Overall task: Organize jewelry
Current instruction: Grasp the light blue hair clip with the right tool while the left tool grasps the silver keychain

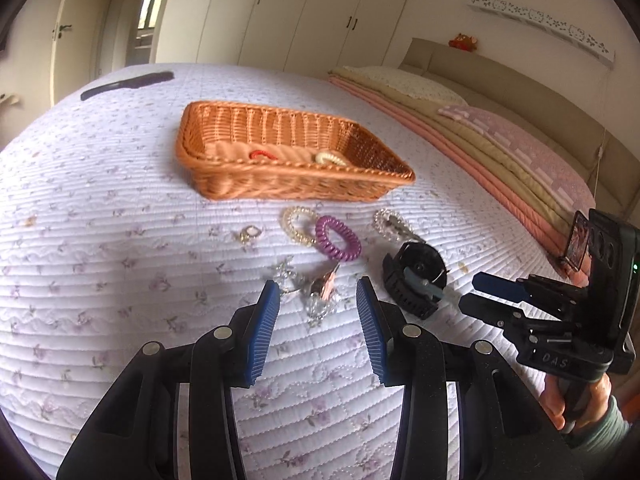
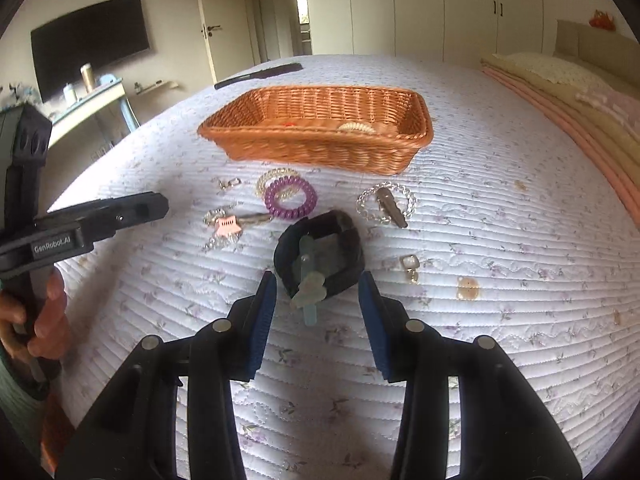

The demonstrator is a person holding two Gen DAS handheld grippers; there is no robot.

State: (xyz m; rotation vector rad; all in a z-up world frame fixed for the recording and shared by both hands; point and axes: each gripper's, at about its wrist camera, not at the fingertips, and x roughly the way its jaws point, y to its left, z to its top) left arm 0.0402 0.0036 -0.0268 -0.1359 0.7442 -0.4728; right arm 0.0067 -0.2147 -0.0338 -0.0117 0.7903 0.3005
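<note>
Left gripper (image 1: pixel 318 292): you held it released above the pink hair clip (image 1: pixel 323 286).
Right gripper (image 2: pixel 317 286): released, empty, near the black watch (image 2: pixel 320 252).
Wicker basket (image 1: pixel 224 178): far side.

quilted bed (image 1: pixel 120 240) bears basket (image 1: pixel 224 184), purple coil (image 1: pixel 338 239), black watch (image 1: pixel 414 280).

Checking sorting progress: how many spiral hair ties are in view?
3. A cream one lies in the basket; a purple one and a clear one overlap on the bed before it. Others may hide behind the basket wall.
</note>
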